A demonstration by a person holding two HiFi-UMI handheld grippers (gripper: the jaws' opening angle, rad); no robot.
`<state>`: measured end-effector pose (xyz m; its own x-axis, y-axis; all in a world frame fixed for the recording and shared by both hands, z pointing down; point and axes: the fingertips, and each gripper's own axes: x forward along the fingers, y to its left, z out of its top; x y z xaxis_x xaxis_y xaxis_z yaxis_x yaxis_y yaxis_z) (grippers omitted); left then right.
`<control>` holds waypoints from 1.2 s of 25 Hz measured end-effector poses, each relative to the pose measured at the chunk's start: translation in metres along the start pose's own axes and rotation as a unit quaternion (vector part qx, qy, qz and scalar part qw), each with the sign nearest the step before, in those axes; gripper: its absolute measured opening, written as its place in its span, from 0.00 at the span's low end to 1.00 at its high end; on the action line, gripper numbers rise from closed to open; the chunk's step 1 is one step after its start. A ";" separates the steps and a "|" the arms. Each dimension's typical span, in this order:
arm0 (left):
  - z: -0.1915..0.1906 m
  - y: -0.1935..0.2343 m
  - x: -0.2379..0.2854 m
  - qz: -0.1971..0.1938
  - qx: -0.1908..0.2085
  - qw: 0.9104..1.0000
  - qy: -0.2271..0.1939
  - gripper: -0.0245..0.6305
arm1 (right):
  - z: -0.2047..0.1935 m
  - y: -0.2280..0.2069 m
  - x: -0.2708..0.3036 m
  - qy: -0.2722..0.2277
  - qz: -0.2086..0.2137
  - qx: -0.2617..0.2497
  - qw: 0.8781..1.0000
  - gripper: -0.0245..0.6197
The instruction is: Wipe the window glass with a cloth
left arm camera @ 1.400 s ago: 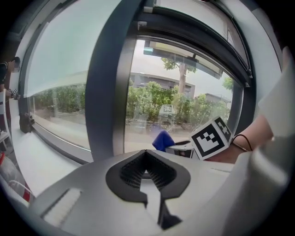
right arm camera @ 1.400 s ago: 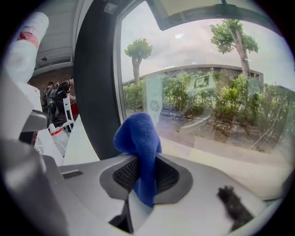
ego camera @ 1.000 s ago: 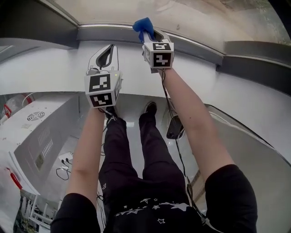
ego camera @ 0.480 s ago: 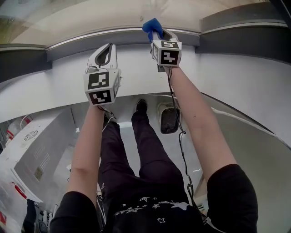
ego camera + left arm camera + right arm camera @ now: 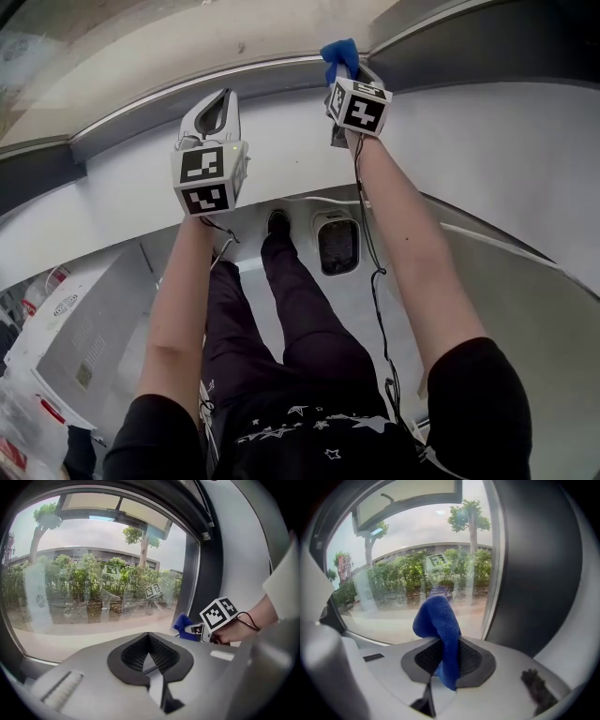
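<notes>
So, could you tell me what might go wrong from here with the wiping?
The right claw pinches only a strip of the blue cloth, so it could slip out when pressed on the window glass.
The cloth's free fold is small, so the claw's hard tips might scrape the glass.
The empty, shut left claw is held up to its left and could block a leftward stroke.

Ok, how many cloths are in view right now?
1: a blue cloth pinched in the right gripper, raised near the window glass. None shows in the left gripper; others may be out of view.
</notes>
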<state>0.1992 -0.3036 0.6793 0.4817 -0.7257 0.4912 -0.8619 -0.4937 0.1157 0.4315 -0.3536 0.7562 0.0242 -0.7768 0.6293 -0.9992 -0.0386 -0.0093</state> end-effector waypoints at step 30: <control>-0.010 0.029 -0.228 -0.015 0.020 0.999 -0.025 0.05 | -0.026 0.103 -0.199 -0.057 -0.008 0.061 0.996 0.15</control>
<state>0.0629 -0.1476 0.5797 0.5152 -0.7334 0.4435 -0.8405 -0.5336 0.0938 0.3226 -0.1866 0.6508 0.0499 -0.8413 0.5383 -0.9875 -0.1221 -0.0993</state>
